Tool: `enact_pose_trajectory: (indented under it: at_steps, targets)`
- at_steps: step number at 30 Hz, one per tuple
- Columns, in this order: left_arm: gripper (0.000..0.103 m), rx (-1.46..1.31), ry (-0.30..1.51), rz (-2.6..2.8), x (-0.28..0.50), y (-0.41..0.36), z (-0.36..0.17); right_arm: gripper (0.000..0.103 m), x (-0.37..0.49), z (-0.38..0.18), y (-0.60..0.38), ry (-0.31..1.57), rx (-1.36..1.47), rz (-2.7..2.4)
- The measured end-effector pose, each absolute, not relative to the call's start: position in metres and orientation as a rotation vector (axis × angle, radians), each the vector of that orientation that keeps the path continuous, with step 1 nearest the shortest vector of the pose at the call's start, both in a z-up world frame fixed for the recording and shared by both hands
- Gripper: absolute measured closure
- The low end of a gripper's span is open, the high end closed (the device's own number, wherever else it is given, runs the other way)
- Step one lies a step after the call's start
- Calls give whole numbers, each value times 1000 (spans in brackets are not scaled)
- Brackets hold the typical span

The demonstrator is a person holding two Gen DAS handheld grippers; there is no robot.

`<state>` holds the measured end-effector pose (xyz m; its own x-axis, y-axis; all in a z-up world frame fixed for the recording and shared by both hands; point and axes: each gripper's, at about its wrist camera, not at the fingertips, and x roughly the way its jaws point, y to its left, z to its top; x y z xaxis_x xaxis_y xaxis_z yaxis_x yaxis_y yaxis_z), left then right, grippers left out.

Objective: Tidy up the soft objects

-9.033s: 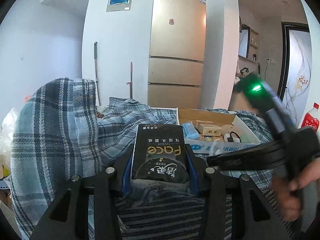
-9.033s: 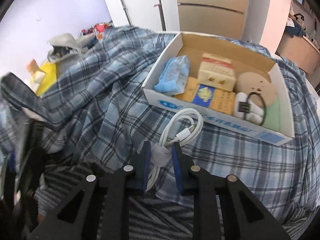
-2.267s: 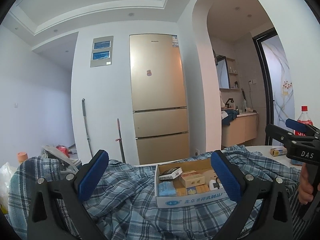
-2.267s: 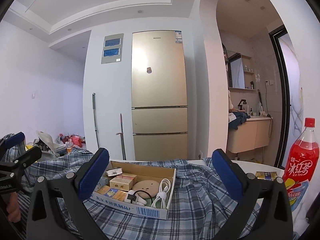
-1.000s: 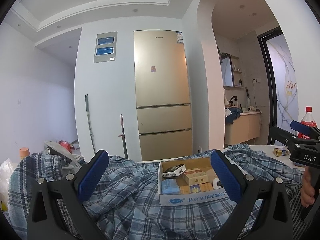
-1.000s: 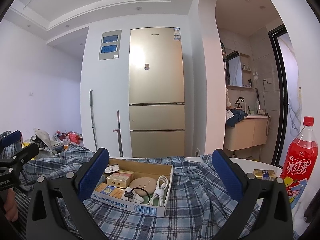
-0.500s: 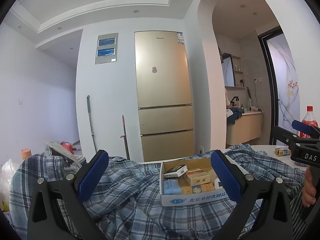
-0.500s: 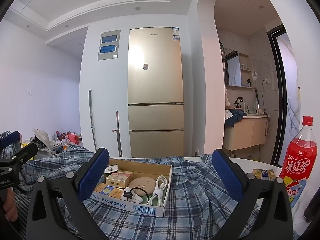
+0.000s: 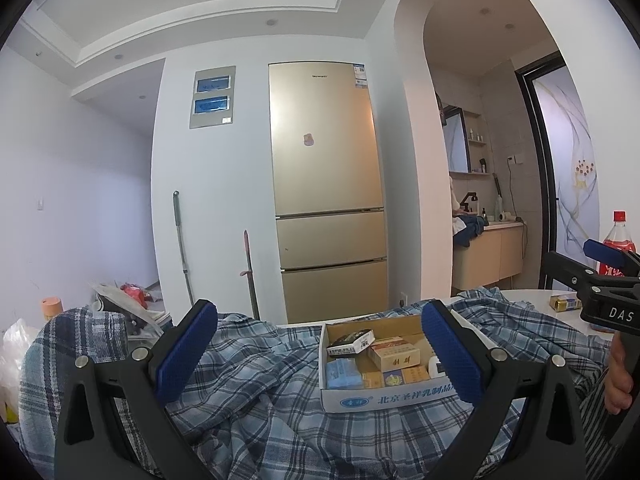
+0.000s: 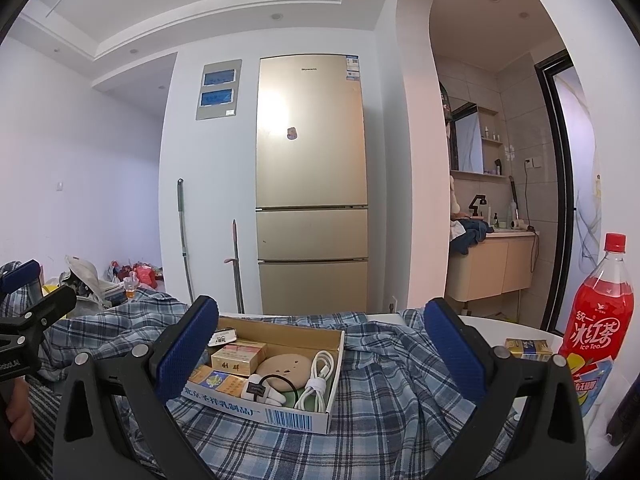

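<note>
Between the widely spread, empty pads of the left gripper (image 9: pixel 320 354), as seen from the left wrist, a cardboard box (image 9: pixel 384 398) is found resting on a plaid cloth (image 9: pixel 260 396). A tissue pack (image 9: pixel 351 343) is lying inside, on top of other packets.

From the right wrist, the right gripper (image 10: pixel 322 354) is likewise seen spread wide and empty. A white cable (image 10: pixel 316 380) is noted coiled in the box (image 10: pixel 288 416), nearer the right pad. A red bottle (image 10: pixel 598 320) is seen standing beyond the right pad.
</note>
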<state>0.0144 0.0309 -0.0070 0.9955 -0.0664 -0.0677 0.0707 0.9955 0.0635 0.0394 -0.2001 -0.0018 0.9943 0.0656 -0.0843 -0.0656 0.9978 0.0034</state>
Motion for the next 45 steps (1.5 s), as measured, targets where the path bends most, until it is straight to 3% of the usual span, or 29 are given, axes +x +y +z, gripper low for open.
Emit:
enact_pose_trajectory:
  at_steps: [45]
  targets:
    - [0,69,62,-58,13,32,-8,0,41,-4,-198,101,-5,61]
